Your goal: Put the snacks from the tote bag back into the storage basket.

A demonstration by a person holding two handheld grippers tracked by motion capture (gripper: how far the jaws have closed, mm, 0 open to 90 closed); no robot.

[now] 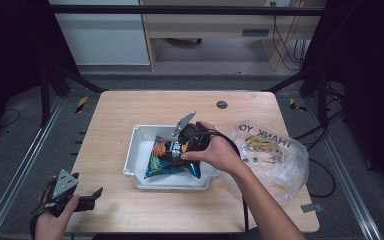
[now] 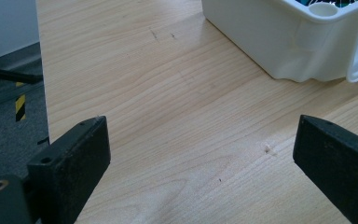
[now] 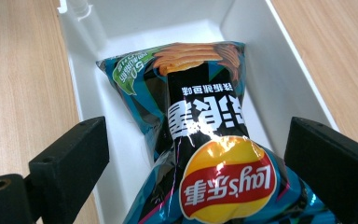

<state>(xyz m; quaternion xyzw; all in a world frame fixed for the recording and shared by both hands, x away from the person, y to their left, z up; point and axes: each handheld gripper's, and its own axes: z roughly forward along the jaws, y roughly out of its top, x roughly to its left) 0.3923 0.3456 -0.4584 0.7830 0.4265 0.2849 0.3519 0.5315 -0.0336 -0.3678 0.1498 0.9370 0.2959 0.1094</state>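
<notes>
Centrally in the high view, one wooden table fills the middle of the frame, with a small dark round fitting near its upper edge. One white tray sits at the centre of the frame. To its right, at the right edge of the table, lies one crumpled clear plastic bag printed with "THANK YOU". One crisp packet lies inside the tray, slanted across its floor; in the right gripper view the packet is dark blue and black with a red-and-yellow Lay's roundel, white characters, an orange crisp picture and a green patch, all seen upside down, its film glossy and creased.

Two grippers are present. The right gripper, held in the right hand, hovers at the tray's centre over the packet; in its own view the right gripper has its jaws spread wide, one on either side of the packet, with a gap on each side and no visible contact. The left gripper, in the left hand, sits at the lower left of the frame, over the table's near corner; in its own view the left gripper has its jaws spread wide over bare wood, holding nothing, with one corner of the tray at the upper right.
</notes>
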